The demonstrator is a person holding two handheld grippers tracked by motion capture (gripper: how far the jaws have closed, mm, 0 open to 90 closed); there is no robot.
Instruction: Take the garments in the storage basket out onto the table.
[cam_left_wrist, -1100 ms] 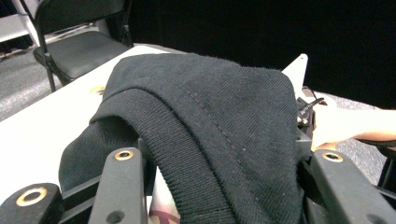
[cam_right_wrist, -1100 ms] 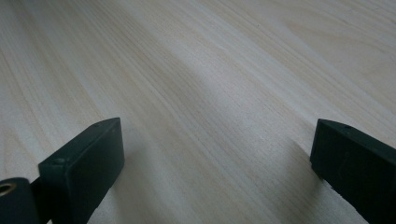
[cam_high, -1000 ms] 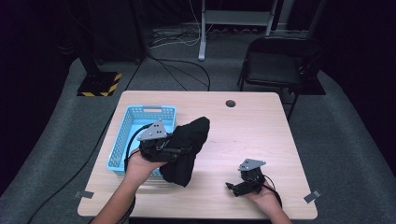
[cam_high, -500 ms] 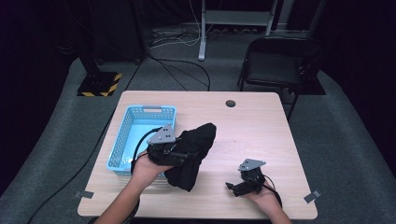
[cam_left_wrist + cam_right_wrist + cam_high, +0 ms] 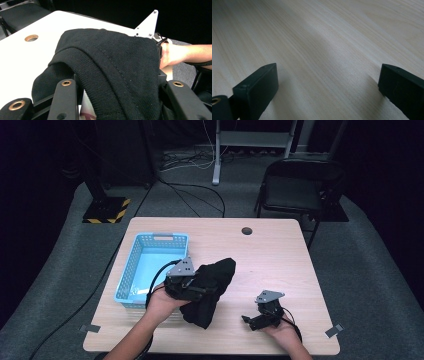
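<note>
Two grippers are seen over a pale wooden table (image 5: 280,245), and the blue plastic basket (image 5: 131,265) at its left side serves as the landmark. Just to the right of the basket, the left gripper (image 5: 197,289) is held in the person's left hand (image 5: 161,301), and its jaws are clamped on a black knitted garment (image 5: 212,285). The garment is bunched around the jaws; one end is raised to the right of the basket, while the lower end hangs toward the table's near edge. In the left gripper view the ribbed hem of the garment (image 5: 107,75) is draped over and between both black jaws, so the grip is closed on the cloth. Well to the right of the basket, past the garment, the right gripper (image 5: 250,320) is held low near the table's front edge by the right hand (image 5: 282,330). In the right gripper view its jaws are spread wide, with bare wood grain between them and nothing held. Farther from the basket, a round cable hole (image 5: 246,231) is set near the table's far edge.
</note>
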